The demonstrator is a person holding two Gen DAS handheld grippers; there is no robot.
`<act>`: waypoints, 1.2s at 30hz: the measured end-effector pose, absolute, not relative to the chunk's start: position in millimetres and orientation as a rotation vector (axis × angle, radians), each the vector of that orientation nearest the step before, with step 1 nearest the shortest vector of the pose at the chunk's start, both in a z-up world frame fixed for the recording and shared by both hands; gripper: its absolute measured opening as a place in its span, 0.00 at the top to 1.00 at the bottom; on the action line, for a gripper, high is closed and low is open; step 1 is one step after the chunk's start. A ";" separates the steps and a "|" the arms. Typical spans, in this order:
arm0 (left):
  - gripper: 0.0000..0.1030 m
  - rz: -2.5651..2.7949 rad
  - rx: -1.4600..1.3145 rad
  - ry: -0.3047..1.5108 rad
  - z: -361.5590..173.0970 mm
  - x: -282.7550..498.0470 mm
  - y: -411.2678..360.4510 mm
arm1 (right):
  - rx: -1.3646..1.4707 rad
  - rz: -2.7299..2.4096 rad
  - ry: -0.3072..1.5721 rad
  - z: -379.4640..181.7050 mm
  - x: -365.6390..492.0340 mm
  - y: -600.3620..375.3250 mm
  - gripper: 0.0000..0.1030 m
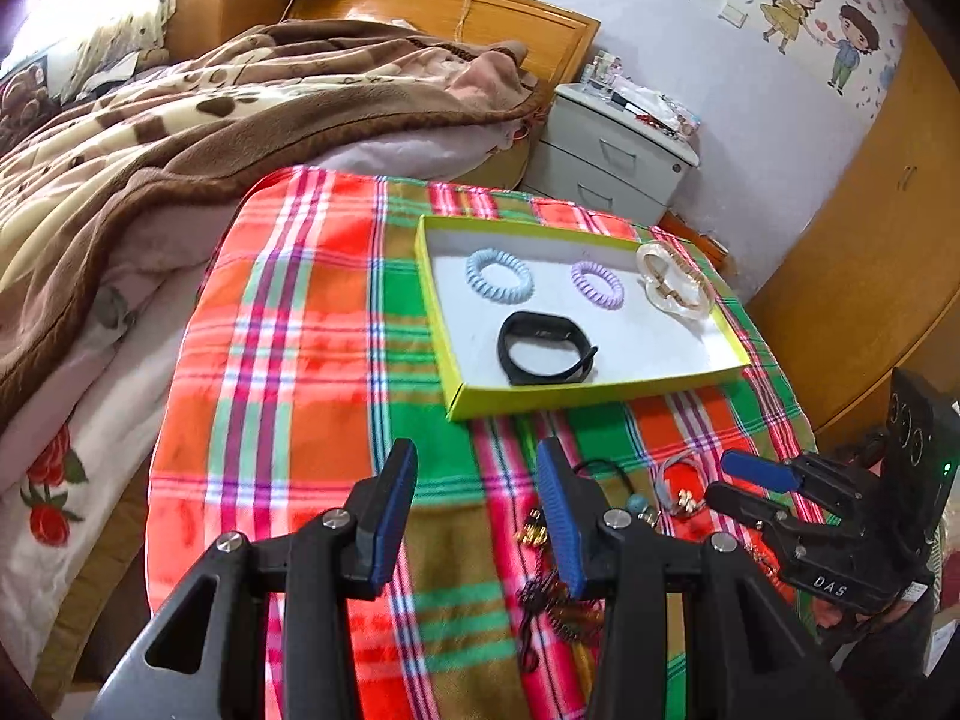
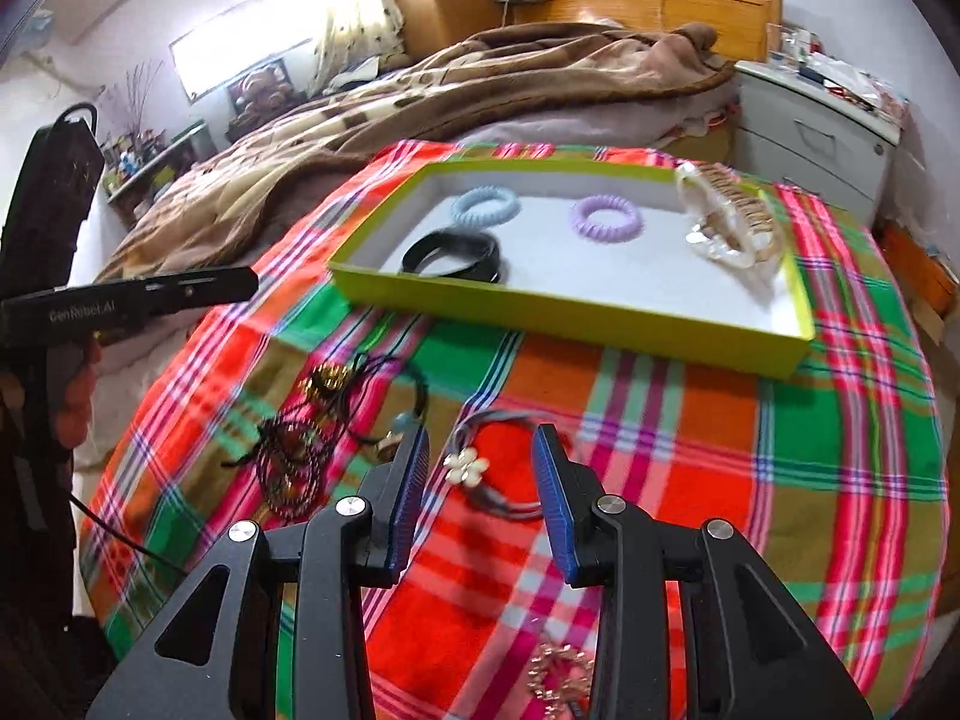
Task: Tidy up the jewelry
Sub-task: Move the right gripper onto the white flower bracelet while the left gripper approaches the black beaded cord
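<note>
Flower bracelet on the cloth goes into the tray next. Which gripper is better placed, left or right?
Right. The right gripper is open with the flower bracelet lying directly between and ahead of its fingers. The left gripper is also open but faces bare plaid cloth, with the black cord necklaces nearer to it.

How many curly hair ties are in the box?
2. The blue tie lies at the box's far left; the purple tie sits mid-back, beside the clear clip. None seem hidden.

Left wrist cam: rides the left tongs (image 1: 477,468), angled down, near the plaid cloth (image 1: 300,360).
Right wrist cam: rides the right tongs (image 2: 480,456), angled down, close.
Shared: green tray (image 1: 576,402) (image 2: 540,306), bed (image 1: 180,120) (image 2: 420,96).
</note>
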State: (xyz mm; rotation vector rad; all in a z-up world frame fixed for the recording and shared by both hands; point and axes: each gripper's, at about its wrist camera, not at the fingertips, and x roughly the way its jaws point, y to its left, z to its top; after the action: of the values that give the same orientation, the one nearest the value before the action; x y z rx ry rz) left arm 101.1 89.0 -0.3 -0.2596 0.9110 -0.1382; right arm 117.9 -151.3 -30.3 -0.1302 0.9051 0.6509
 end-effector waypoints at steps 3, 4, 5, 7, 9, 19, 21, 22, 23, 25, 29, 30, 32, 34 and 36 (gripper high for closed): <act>0.58 -0.133 -0.276 0.915 -4.9 92.4 92.4 | -0.177 0.644 0.921 -37.9 114.4 -143.0 0.64; 0.58 -0.129 -0.281 0.921 -7.3 90.2 93.3 | -0.196 0.643 0.922 -39.4 113.6 -140.2 0.64; 0.58 -0.126 -0.284 0.927 -9.5 88.6 94.1 | -0.208 0.647 0.919 -40.5 112.9 -138.6 0.64; 0.58 -0.122 -0.282 0.938 -13.6 84.3 94.8 | -0.222 0.657 0.924 -43.7 112.1 -135.4 0.64; 0.58 -0.120 -0.287 0.943 -15.4 81.5 96.2 | -0.228 0.648 0.925 -45.6 112.9 -134.7 0.64; 0.58 -0.101 -0.301 0.948 -17.8 74.1 103.3 | -0.273 0.614 0.930 -51.7 110.7 -133.3 0.81; 0.58 -0.102 -0.300 0.950 -17.7 74.3 102.3 | -0.277 0.600 0.927 -51.4 110.4 -133.2 0.83; 0.58 -0.105 -0.298 0.951 -17.9 74.7 101.6 | -0.280 0.589 0.923 -50.9 110.0 -133.8 0.83; 0.58 -0.108 -0.295 0.952 -18.2 74.6 100.8 | -0.277 0.583 0.918 -50.1 109.7 -135.1 0.83; 0.58 -0.111 -0.293 0.958 -19.1 75.0 98.9 | -0.266 0.576 0.904 -47.7 108.7 -137.4 0.83; 0.58 -0.125 -0.285 0.970 -21.8 77.6 91.2 | -0.226 0.555 0.867 -37.9 107.6 -148.1 0.83; 0.58 -0.133 -0.280 0.973 -22.3 78.7 88.4 | -0.213 0.548 0.857 -35.2 107.4 -151.2 0.83; 0.58 -0.151 -0.270 0.977 -23.1 81.2 81.9 | -0.182 0.532 0.839 -29.7 107.3 -158.5 0.83; 0.58 -0.165 -0.264 0.987 -25.2 84.2 76.8 | -0.162 0.518 0.830 -26.5 107.1 -164.1 0.83; 0.58 -0.188 -0.257 1.000 -29.1 87.9 71.9 | -0.139 0.515 0.823 -23.7 105.9 -169.7 0.83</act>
State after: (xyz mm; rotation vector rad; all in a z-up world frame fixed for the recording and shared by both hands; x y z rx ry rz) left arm 87.9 71.9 -29.1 -0.2565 0.9998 -0.1884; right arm 105.9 -169.7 -23.7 -0.1391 0.8233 0.5151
